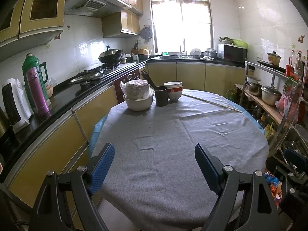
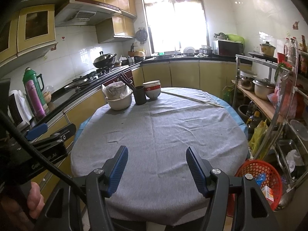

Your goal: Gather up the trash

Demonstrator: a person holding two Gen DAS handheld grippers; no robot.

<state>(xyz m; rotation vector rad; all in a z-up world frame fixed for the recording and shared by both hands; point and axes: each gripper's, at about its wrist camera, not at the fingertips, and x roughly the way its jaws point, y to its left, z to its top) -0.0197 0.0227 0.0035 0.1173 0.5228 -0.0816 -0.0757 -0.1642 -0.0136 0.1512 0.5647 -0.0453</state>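
While both claws, left claw (image 1: pixel 154 168) and right claw (image 2: pixel 156 170), hang spread and empty over the bare desk (image 1: pixel 173 127), collecting looks finished or unstarted; next comes finding trash, perhaps for the red basket (image 2: pixel 250 168).

A plain grey cloth (image 1: pixel 173 134) covers the surface, with light blue (image 1: pixel 96 127) showing at its left edge. At the far edge stand a cream bowl (image 1: pixel 138 103), a black cup (image 1: pixel 161 95) and a white bowl banded in red (image 1: pixel 174 92). The tongs (image 2: pixel 156 170) are black with ribbed blue pads (image 2: pixel 119 169). By the right edge sits a red mesh basket (image 2: pixel 258 170).
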